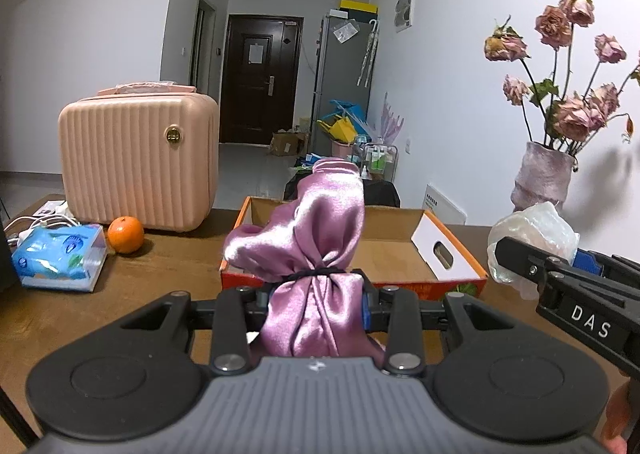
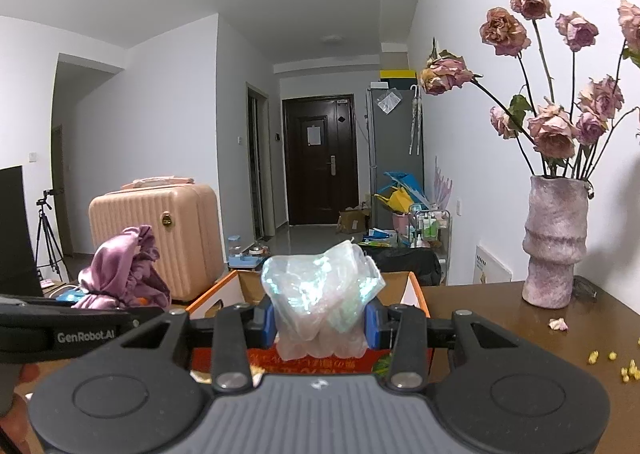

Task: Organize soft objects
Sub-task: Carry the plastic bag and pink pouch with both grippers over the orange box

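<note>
On the far left of the table (image 1: pixel 168 266) we pass the blue tissue pack (image 1: pixel 60 254), the orange (image 1: pixel 125 234) and the ribbed pink case (image 1: pixel 138 160); none of these concern us. Next comes our left gripper (image 1: pixel 316 304), closed tight on the purple satin bundle (image 1: pixel 308 230), its blue pads pinching the cloth just below the black elastic band (image 1: pixel 316 273) that cinches it. We judge that a sound place to hold: satin is slick and nearly weightless, so the bunched, tied neck gives the pads something thick to bite, whereas a loose fold would likely slide out. The upper part flops forward over the near wall of the open cardboard box (image 1: pixel 448 254), which sits directly ahead and which we take to be the destination.

Further right, our right gripper (image 2: pixel 320 324) is likewise clamped, on a crumpled iridescent plastic bag (image 2: pixel 320 290), held up near the box's front edge (image 2: pixel 416 286). This one looks lighter still, springy and crinkly; it should compress under the pads and puff back once freed, so we would let it go low inside the box rather than drop it from a height. Neither item seems fragile.

At the far right stands the vase of dried roses (image 2: pixel 556 238), with fallen petals (image 2: pixel 558 324) on the table; we would keep the right hand's swing away from it
</note>
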`<act>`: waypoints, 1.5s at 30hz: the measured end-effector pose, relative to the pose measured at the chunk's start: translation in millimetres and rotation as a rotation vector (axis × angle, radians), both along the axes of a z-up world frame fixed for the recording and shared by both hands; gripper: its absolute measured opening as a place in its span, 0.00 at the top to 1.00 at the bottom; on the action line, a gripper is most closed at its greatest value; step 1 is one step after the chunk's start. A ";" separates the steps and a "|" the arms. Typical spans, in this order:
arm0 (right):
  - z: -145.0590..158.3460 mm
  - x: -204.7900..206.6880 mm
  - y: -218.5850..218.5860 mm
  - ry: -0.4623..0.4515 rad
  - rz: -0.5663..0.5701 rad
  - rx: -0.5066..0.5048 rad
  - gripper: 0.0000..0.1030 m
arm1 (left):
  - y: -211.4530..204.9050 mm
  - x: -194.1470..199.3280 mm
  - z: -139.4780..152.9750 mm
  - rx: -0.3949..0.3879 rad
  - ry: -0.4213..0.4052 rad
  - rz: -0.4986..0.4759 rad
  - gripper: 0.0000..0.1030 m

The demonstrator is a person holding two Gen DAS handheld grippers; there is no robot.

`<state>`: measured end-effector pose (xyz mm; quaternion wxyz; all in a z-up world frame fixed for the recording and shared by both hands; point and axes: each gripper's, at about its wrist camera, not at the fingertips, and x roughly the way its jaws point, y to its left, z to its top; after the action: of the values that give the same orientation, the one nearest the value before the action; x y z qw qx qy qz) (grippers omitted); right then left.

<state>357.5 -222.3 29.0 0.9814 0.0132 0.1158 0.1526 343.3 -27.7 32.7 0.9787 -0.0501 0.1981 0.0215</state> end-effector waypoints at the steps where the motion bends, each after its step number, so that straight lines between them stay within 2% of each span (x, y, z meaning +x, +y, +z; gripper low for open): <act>1: 0.9 5.3 0.4 0.002 -0.001 -0.001 0.62 | -0.2 4.8 1.0 0.001 -0.004 0.003 0.65; 12: -1.2 59.4 6.2 0.037 -0.005 -0.001 0.62 | -0.1 53.9 -0.1 -0.015 -0.015 0.017 0.65; 29: -7.7 141.4 9.7 0.109 -0.038 -0.033 0.61 | 4.6 118.5 -15.0 -0.023 0.026 0.038 0.65; 45: -31.9 190.8 22.1 0.207 -0.040 -0.119 0.61 | 14.9 166.9 -26.8 -0.005 0.079 0.063 0.65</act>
<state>548.2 -200.1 -2.9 0.9660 -0.0271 0.2253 0.1236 510.2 -12.8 6.0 0.9688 -0.0578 0.2348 0.0536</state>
